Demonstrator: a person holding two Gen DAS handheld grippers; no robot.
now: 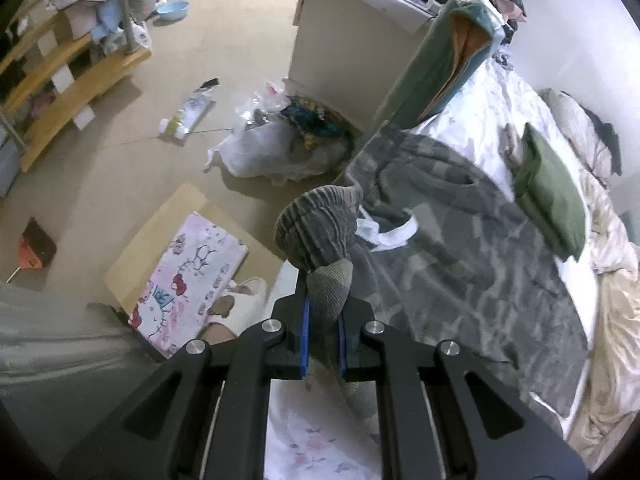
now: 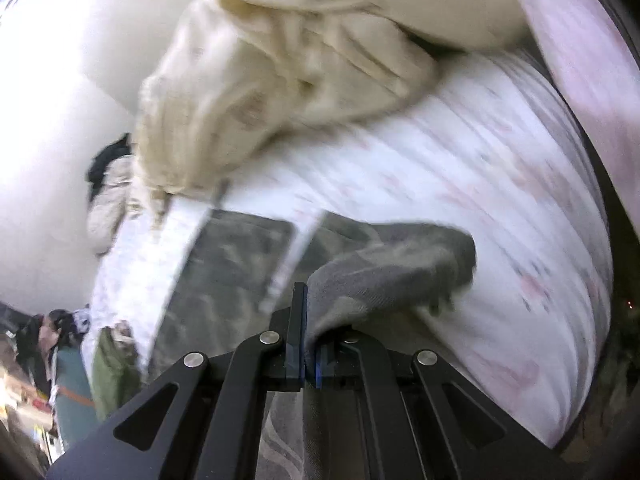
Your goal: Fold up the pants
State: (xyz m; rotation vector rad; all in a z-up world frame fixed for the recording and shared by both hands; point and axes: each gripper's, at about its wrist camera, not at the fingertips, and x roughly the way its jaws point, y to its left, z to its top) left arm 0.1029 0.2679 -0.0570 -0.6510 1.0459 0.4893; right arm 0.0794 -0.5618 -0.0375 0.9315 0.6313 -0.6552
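Left wrist view: left gripper (image 1: 323, 320) clamped tight on ribbed waistband (image 1: 316, 232) of grey camo pants (image 1: 460, 240), bunched just ahead of the pads. Rest of pants spread flat over floral sheet (image 1: 500, 120) toward far right, white drawstring (image 1: 388, 232) loose just right of the band. Folded green garment (image 1: 550, 200) lying at far edge, touching the pants.

Right wrist view, blurred: right gripper (image 2: 308, 344) closed on ribbed cuff (image 2: 392, 276) of a pant leg, other leg (image 2: 240, 260) flat to the left on the sheet. Cream blanket (image 2: 280, 80) heaped beyond.

Step, judged: both ends gripped, lengthwise fold beginning. Next: carry cuff over toward waistband, keep fabric taut, align edges before letting go.
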